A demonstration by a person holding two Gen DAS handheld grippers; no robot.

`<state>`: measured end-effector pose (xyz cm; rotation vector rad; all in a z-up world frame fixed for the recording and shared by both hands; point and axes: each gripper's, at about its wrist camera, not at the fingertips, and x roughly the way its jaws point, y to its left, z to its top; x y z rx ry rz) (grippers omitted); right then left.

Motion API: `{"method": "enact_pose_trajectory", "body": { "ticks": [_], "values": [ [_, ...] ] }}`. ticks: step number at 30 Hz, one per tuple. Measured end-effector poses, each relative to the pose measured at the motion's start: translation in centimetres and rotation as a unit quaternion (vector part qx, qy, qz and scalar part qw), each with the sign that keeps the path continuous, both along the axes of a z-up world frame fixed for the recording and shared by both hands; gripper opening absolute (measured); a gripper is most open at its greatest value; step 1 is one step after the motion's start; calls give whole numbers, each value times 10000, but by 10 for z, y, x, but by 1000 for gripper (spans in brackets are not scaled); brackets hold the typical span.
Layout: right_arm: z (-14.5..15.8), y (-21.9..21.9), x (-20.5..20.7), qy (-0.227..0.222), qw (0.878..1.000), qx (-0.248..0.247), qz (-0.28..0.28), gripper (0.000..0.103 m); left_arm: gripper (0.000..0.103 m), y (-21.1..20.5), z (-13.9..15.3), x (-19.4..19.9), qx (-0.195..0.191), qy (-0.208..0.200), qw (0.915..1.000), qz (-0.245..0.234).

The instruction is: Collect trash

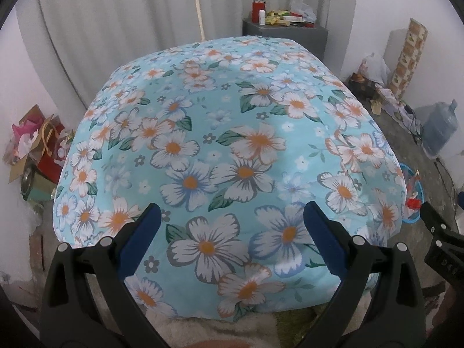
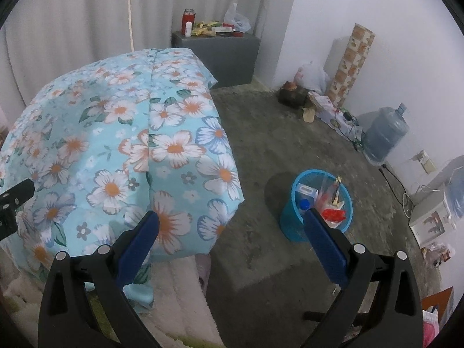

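Observation:
A blue mesh trash bin point(image 2: 290, 226) stands on the concrete floor to the right of the table, holding a red wrapper point(image 2: 333, 214), a box, a bottle and plastic wrappers. Its rim also shows at the right edge of the left wrist view point(image 1: 417, 200). My right gripper point(image 2: 232, 217) is open and empty, held above the floor between the table corner and the bin. My left gripper point(image 1: 232, 211) is open and empty above the table covered in a blue floral cloth point(image 1: 226, 133).
A grey cabinet point(image 2: 226, 55) with a red jar and packets stands at the back. A water jug point(image 2: 385, 133), cables, bags and a tiled post line the right wall. Gift bags and boxes point(image 1: 37, 156) lie left of the table. A shaggy rug point(image 2: 174, 290) lies below.

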<state>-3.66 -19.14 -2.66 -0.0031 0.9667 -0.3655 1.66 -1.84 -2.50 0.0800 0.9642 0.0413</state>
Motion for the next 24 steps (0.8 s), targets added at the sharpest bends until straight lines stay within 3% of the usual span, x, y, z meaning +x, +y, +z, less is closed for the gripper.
{"method": "enact_pose_trajectory", "body": {
  "ticks": [24],
  "values": [
    [0, -3, -4, -26, 10000, 13, -70, 97, 94, -12, 6, -5, 7, -114, 9997, -198]
  ]
}}
